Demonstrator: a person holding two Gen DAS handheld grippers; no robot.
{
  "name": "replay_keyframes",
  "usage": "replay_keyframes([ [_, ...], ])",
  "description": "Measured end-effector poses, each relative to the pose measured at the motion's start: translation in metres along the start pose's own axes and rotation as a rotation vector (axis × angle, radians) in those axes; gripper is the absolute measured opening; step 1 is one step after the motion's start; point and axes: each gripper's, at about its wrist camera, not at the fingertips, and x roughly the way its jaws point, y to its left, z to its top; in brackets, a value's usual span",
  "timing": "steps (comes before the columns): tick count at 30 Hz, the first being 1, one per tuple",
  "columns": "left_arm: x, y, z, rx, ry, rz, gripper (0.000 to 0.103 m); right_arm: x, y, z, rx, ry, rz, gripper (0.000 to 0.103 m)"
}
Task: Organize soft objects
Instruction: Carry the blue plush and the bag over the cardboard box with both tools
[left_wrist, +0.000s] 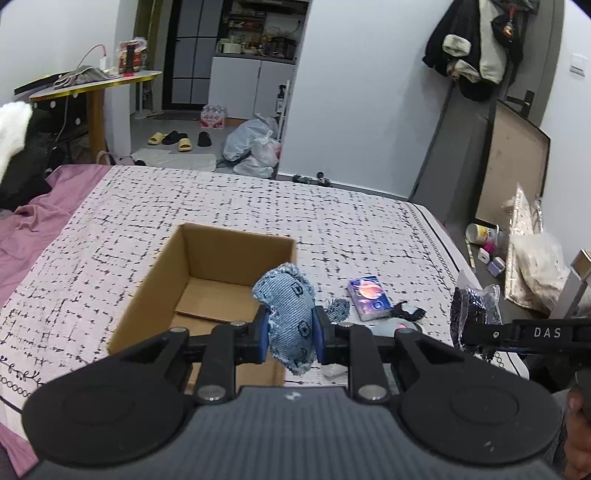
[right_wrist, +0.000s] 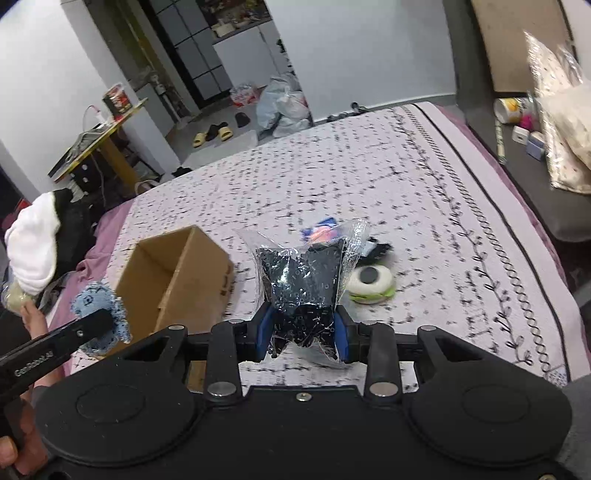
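Observation:
My left gripper (left_wrist: 290, 334) is shut on a frayed blue denim piece (left_wrist: 290, 314), held above the near right corner of an open, empty cardboard box (left_wrist: 207, 280) on the bed. It also shows in the right wrist view (right_wrist: 98, 314), left of the box (right_wrist: 173, 273). My right gripper (right_wrist: 303, 332) is shut on a clear plastic bag of black speckled fabric (right_wrist: 303, 277), held above the bed to the right of the box. That bag shows at the right in the left wrist view (left_wrist: 472, 314).
On the patterned bedspread (left_wrist: 258, 206) lie a blue tissue pack (left_wrist: 369, 299), a small black item (left_wrist: 406, 312) and a round white-and-green soft toy (right_wrist: 371, 284). Purple sheet and dark clothes lie at the left. Clutter stands on the floor right of the bed.

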Motion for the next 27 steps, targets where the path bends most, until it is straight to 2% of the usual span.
replay_keyframes([
  [21,0.019,0.089,0.006,-0.176,0.053,0.054,0.022,0.035,0.089,-0.006,-0.098,0.053,0.128,0.034],
  [27,0.035,0.101,0.004,-0.217,0.075,0.024,0.023,0.042,0.11,-0.003,-0.117,0.064,0.152,0.034],
])
